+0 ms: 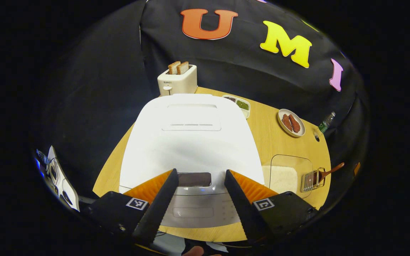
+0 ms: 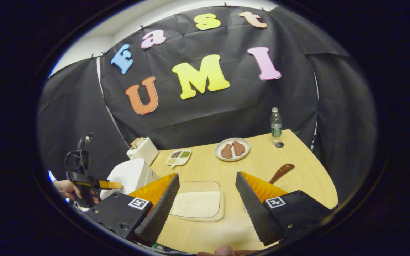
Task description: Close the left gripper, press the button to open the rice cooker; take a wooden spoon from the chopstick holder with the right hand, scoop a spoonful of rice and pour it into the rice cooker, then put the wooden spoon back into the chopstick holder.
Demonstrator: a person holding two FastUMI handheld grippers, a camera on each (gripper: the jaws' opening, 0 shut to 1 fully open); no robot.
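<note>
The white rice cooker (image 1: pixel 190 138) stands with its lid down just beyond my left gripper (image 1: pixel 200 177), whose fingers are open on either side of the dark front button (image 1: pixel 194 179). To its right sit a clear tray of rice (image 1: pixel 283 176) and a wire chopstick holder (image 1: pixel 311 179) with the wooden spoon (image 1: pixel 331 170) leaning out. In the right gripper view my right gripper (image 2: pixel 208 186) is open above the rice tray (image 2: pixel 198 202). The spoon's handle (image 2: pixel 281 171) pokes up behind its right finger. The cooker (image 2: pixel 130 176) lies at the left, with the other gripper (image 2: pixel 94 185) in a hand.
A toaster (image 1: pixel 176 81) with two slices stands behind the cooker. On the round wooden table (image 2: pixel 297 167) are a small divided dish (image 2: pixel 178 156), a plate of brown food (image 2: pixel 232 149), a bottle (image 2: pixel 276 124) and its cap (image 2: pixel 279 144).
</note>
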